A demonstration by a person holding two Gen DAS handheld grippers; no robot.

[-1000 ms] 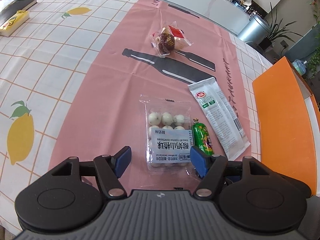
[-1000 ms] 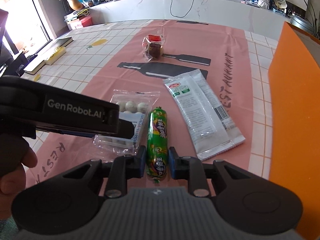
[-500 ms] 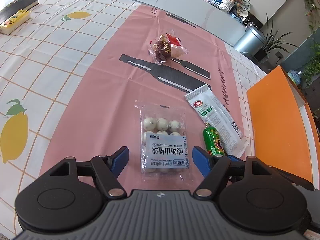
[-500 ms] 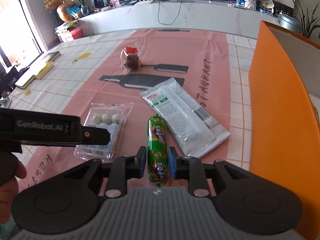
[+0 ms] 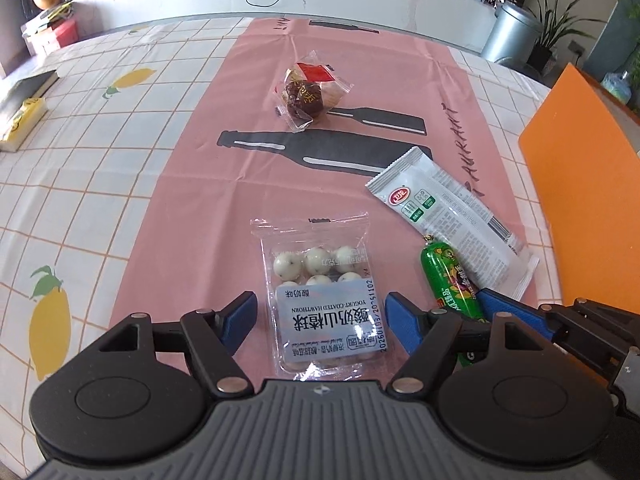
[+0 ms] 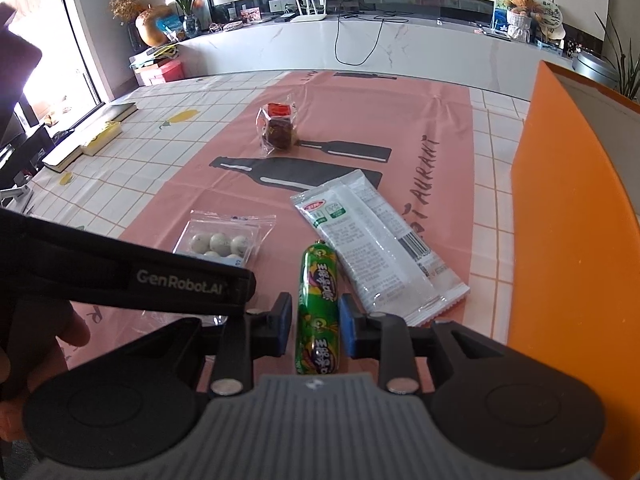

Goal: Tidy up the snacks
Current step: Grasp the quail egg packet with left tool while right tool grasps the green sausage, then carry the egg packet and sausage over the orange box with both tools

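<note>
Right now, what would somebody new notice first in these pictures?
Probably the green sausage gripped in the right claw, near the front of the pink table runner. Next, the tall orange box at the right edge, and the bag of white yogurt balls between the open left claw.
</note>
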